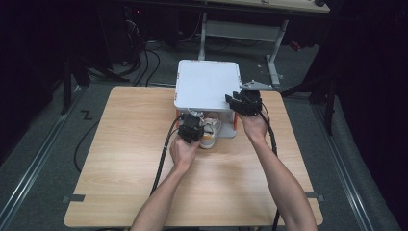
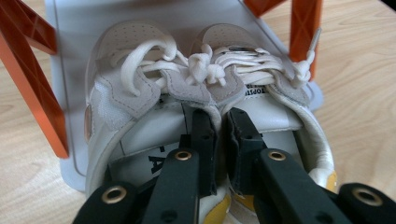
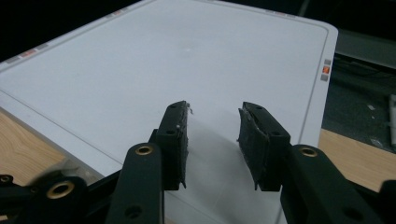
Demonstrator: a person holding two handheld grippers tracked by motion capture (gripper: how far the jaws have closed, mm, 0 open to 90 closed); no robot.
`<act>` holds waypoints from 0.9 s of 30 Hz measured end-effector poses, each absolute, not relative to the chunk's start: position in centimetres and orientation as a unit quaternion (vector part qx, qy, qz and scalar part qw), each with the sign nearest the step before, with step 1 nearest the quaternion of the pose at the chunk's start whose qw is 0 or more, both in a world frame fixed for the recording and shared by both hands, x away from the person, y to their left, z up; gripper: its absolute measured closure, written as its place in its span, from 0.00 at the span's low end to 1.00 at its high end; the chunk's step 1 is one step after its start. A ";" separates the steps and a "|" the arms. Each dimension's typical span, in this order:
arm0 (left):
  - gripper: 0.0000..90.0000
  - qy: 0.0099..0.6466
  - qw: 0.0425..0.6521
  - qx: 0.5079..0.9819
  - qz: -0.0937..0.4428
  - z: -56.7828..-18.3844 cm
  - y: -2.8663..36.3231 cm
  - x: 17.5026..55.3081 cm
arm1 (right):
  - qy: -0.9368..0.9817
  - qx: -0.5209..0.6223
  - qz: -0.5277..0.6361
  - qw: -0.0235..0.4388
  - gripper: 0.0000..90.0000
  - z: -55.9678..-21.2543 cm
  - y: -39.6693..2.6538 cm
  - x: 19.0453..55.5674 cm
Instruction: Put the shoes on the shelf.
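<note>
Shoes (image 2: 205,93) sit paired under the shelf top (image 1: 207,84), left gripper (image 2: 218,135) pinching their 2 inner collars to move both together, right gripper (image 3: 212,140) spread empty above it.

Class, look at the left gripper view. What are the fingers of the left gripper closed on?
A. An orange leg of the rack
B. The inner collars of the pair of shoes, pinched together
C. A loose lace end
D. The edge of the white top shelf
B: in the left gripper view the left gripper has its fingers inside the pair of shoes, clamping the two touching collars, on the lower shelf.
</note>
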State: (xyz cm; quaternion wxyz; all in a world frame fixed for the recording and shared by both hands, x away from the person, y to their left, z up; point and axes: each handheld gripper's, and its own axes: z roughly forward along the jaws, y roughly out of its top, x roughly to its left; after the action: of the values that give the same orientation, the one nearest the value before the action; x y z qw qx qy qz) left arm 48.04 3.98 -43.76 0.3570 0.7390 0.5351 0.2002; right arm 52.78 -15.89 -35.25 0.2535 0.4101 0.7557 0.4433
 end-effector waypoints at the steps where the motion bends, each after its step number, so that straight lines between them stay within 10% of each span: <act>1: 0.91 0.535 0.356 0.739 0.203 -43.7 3.9 48.2 | 0.757 0.411 0.440 0.253 0.68 -35.5 -15.9 52.9; 14: 0.89 0.536 0.340 0.737 0.234 -44.5 2.9 49.2 | 0.756 0.407 0.448 0.250 0.68 -35.7 -16.2 53.1; 27: 0.51 0.537 0.361 0.733 0.211 -44.3 3.4 49.0 | 0.757 0.406 0.444 0.254 0.68 -35.6 -16.1 53.0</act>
State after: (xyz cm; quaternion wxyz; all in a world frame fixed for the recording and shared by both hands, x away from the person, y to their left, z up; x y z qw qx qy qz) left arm 49.00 3.41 -44.33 0.3606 0.7327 0.5371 0.2112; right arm 53.05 -16.07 -35.63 0.2543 0.4061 0.7571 0.4442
